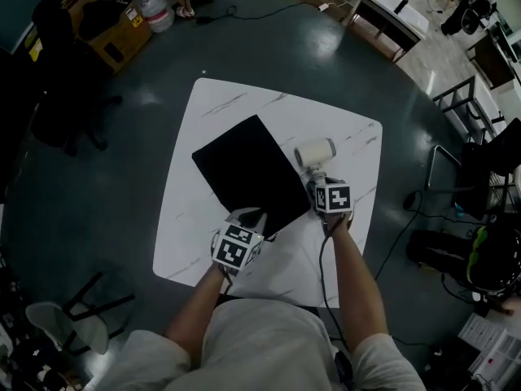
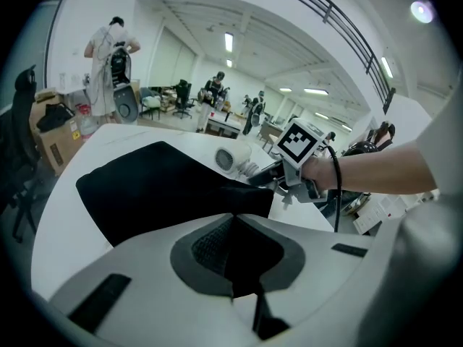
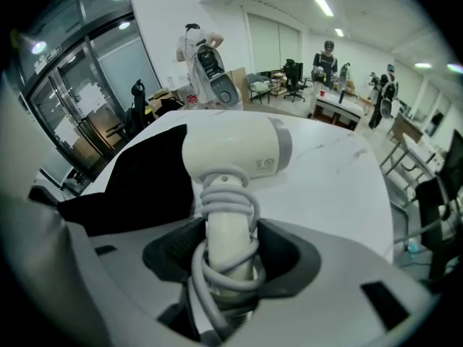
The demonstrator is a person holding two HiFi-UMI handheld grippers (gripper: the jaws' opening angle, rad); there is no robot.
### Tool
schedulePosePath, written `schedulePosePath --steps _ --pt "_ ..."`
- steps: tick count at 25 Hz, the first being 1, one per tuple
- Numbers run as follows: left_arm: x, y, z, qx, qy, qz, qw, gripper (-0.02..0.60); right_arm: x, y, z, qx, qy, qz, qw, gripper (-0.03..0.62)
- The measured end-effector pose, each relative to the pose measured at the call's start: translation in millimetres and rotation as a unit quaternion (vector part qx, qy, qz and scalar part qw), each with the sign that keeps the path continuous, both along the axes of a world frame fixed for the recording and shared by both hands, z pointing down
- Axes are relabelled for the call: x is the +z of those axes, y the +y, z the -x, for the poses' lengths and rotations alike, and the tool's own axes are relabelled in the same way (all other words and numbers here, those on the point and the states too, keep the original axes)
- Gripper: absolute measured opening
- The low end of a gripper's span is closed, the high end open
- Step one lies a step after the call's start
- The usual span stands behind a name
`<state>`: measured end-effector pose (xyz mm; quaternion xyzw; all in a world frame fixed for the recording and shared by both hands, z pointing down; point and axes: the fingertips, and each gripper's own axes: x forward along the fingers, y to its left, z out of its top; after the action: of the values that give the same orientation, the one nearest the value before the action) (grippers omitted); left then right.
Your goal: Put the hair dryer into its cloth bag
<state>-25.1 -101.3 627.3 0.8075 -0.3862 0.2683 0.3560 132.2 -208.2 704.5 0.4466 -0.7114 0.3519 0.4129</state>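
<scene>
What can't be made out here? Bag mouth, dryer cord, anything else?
Mouth of the cloth bag: in the head view the left gripper covers its near edge; the left gripper view shows only black cloth.
Free end of the hair dryer cord: right gripper view, drops out of sight inside the right gripper.
Dryer handle, head view: under the marker cube.
Barrel print: too small.

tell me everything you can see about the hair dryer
A white hair dryer of glossy plastic, with a short barrel and a grey ring at one end. Its cord is wound round the handle. It rests on the white table beside the black cloth bag, its handle clamped between the fingers of the right gripper.
</scene>
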Motion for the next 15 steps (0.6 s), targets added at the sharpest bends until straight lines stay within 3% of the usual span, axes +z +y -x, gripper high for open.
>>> schedulePosePath --steps 15 --pt "8.3 24.4 -15.8 0.023 -0.024 -0.004 0.9994 0.017 -44.6 87.6 -35.2 0.022 -0.053 -0.042 0.997 0.230"
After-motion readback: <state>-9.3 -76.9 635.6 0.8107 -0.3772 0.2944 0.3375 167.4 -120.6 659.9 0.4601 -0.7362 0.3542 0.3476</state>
